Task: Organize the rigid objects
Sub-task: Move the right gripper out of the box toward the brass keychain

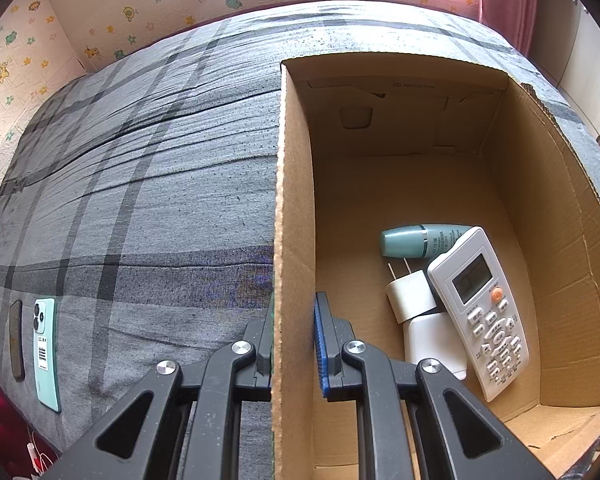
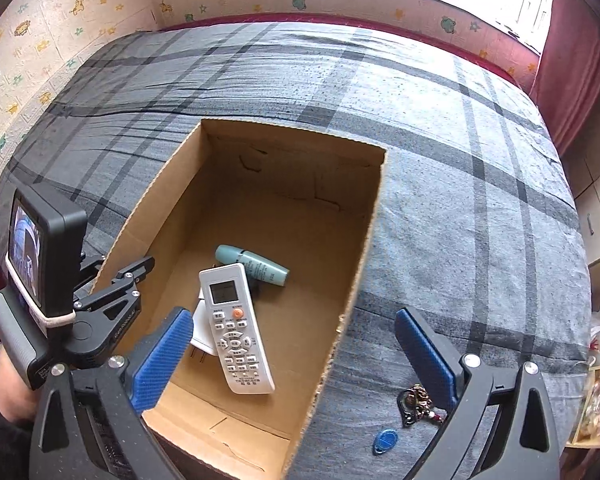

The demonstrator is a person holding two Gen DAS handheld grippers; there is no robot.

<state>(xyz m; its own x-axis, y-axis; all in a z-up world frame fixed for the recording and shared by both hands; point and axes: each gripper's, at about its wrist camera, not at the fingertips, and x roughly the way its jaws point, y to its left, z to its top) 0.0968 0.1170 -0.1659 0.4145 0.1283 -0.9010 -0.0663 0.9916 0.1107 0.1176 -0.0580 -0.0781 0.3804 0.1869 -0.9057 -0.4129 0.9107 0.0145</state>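
Observation:
A cardboard box [image 1: 296, 200] stands open on the grey plaid bed. My left gripper [image 1: 294, 340] is shut on the box's left wall, one finger outside and the blue pad [image 1: 320, 344] inside. In the box lie a white remote [image 1: 480, 312], a teal bottle [image 1: 424, 240], a white plug charger [image 1: 410, 296] and a white adapter block [image 1: 432, 340]. My right gripper [image 2: 292, 320] hangs wide open above the box's near right corner, with nothing between its fingers. Below it the remote [image 2: 236, 324] rests tilted over the bottle [image 2: 256, 266].
A mint-green phone [image 1: 46, 352] and a dark slim object [image 1: 16, 340] lie on the bed's left near edge. A bunch of keys [image 2: 418, 400] and a blue tag [image 2: 385, 440] lie right of the box. A patterned wall and a red curtain [image 2: 572, 80] border the bed.

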